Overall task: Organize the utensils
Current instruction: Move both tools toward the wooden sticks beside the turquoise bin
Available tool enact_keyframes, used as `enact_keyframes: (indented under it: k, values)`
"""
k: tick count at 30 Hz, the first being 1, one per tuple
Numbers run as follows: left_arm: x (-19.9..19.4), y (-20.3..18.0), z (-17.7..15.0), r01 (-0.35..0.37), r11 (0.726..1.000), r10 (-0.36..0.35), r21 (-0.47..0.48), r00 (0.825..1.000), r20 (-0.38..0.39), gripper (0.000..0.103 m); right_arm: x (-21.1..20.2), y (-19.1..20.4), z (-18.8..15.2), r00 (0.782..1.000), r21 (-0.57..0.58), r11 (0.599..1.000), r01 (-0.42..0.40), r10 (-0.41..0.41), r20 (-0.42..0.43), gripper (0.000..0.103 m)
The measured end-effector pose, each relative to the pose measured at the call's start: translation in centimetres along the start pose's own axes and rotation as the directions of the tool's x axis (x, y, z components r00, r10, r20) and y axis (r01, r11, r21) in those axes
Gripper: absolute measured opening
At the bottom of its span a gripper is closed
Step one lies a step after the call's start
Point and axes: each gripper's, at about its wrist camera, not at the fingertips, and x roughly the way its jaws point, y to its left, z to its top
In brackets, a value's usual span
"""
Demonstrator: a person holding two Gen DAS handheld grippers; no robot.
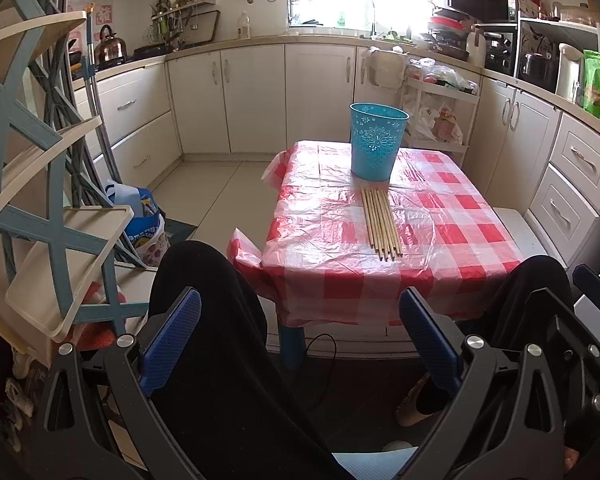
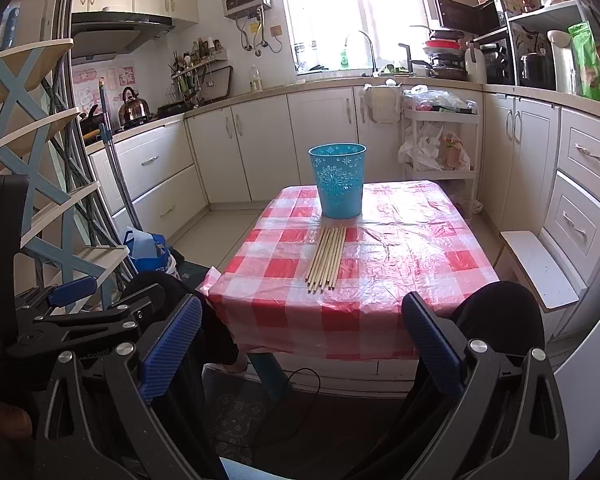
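Several wooden chopsticks [image 1: 381, 224] [image 2: 327, 257] lie side by side on the red-and-white checked table [image 1: 332, 264] [image 2: 400, 264]. Just behind them stands an upright blue cup-shaped holder [image 1: 376, 142] [image 2: 339, 180], with nothing visible inside. My left gripper [image 1: 300, 336] is open, held low in front of the table's near edge, above a person's dark-clothed knees. My right gripper [image 2: 302, 340] is open too, also short of the table, with nothing between its blue pads. The left gripper [image 2: 72, 292] shows at the left edge of the right wrist view.
A blue-and-cream shelf rack [image 1: 56, 216] [image 2: 40, 160] stands close on the left. A white cart with bags [image 1: 440, 120] [image 2: 440, 140] sits behind the table. Kitchen cabinets line the walls. A white stool [image 2: 540, 268] is at the table's right. A cable [image 2: 300, 396] lies on the floor.
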Motion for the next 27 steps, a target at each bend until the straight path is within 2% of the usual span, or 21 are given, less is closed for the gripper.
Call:
enact_keyframes:
  k: [27]
  values:
    - [0.33, -0.29, -0.21, 0.001, 1.000, -0.001, 0.006, 1.000, -0.012, 0.095, 0.25, 0.26, -0.17, 1.000, 0.005, 1.000, -0.005, 0.005, -0.006, 0.096]
